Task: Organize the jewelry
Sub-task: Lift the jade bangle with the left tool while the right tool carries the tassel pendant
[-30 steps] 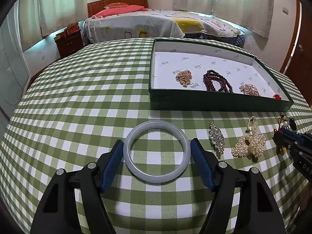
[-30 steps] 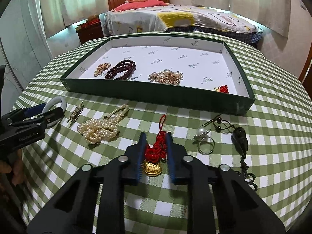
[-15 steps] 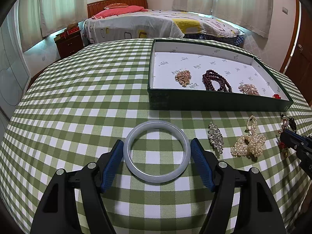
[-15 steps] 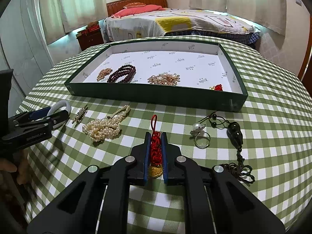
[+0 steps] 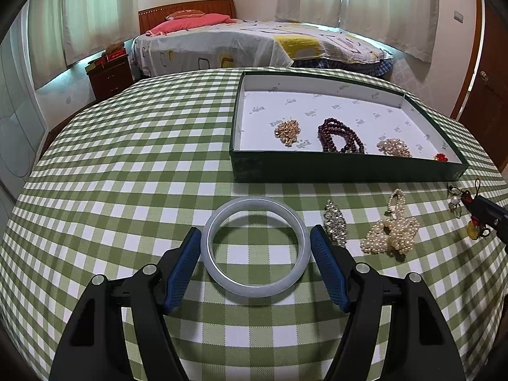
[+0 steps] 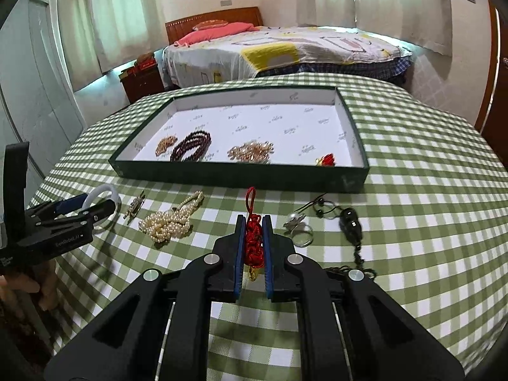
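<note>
**Carefully now: soft red charm in one grip, hard bangle waiting in the other**

Your right gripper [image 6: 254, 247] is clenched on the red knotted charm [image 6: 254, 243], its blue fingers [image 6: 240, 247] pressing the woven knot from both sides while the gold bead hangs just below them and the cord loop sticks out ahead. Judging by its look, the charm is light, soft and floppy, so the knot's thick middle is the sensible place to hold it; the loop and bead will likely swing as you carry it to the tray [image 6: 241, 171].

Your left gripper [image 5: 255, 247] stands released, its fingers [image 5: 184, 263] either side of the pale bangle [image 5: 255, 247], which lies flat on the tabletop [image 5: 127, 165]. Whether the pads touch the rim I cannot tell. The bangle looks rigid, smooth and probably brittle, so it could slip; pinch it across its widest span and set it down gently.

Counted in the tray, four pieces: one gold cluster [image 6: 165, 145], one dark bead strand [image 6: 192, 149], one pearl-and-gold cluster [image 6: 252, 150], one small red piece [image 6: 327, 160].

Counted on the tabletop outside it: one bangle, one sparkly brooch [image 5: 335, 225], one heap of pearls [image 5: 390, 233], one ring with a pearl [image 6: 298, 230] and one dark pendant on a cord [image 6: 349, 222]. The charm in your right fingers makes a sixth piece not yet boxed.
</note>
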`<state>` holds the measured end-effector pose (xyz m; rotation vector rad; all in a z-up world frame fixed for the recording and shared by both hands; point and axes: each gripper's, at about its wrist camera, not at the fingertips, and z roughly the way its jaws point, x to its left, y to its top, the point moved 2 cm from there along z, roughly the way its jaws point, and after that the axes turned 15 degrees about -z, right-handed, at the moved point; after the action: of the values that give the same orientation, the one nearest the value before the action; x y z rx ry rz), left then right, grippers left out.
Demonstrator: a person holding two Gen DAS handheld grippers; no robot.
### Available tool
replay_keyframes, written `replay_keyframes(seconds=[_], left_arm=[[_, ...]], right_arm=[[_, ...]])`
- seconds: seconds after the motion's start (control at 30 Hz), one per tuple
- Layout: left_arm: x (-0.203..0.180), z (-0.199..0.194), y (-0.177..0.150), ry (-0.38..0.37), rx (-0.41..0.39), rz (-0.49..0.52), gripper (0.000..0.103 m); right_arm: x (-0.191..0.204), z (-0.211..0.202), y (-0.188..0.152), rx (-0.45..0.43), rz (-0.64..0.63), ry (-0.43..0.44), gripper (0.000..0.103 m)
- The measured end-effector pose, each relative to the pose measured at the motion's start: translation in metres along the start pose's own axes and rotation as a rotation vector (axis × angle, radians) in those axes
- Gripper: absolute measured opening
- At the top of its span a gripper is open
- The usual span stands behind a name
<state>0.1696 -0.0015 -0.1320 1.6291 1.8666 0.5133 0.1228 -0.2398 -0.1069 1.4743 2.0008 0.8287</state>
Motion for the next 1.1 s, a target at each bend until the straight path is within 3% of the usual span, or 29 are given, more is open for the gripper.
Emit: replay_keyframes(seconds=[0.33, 0.67, 0.93, 1.1], left_arm=[[-0.013, -0.025, 0.012, -0.048, -0.051, 0.002, 0.068], [-0.035, -0.037, 0.049, -0.116, -0.122, 0.008, 0.068], [-0.060, -0.033, 0.088, -0.153, -0.201, 0.032, 0.068], [-0.075, -0.011, 0.111, -0.157, -0.204, 0.050, 0.068]], right_arm=[[-0.002, -0.014, 0.016, -0.049, -0.006, -0.007, 0.011], [-0.006, -0.020, 0.061, -0.139, -0.043, -0.022, 0.011], [-0.024, -0.001, 0.098, -0.178, -0.044, -0.028, 0.011], [-0.034, 0.016, 0.117, -0.186, -0.053, -0.040, 0.011]])
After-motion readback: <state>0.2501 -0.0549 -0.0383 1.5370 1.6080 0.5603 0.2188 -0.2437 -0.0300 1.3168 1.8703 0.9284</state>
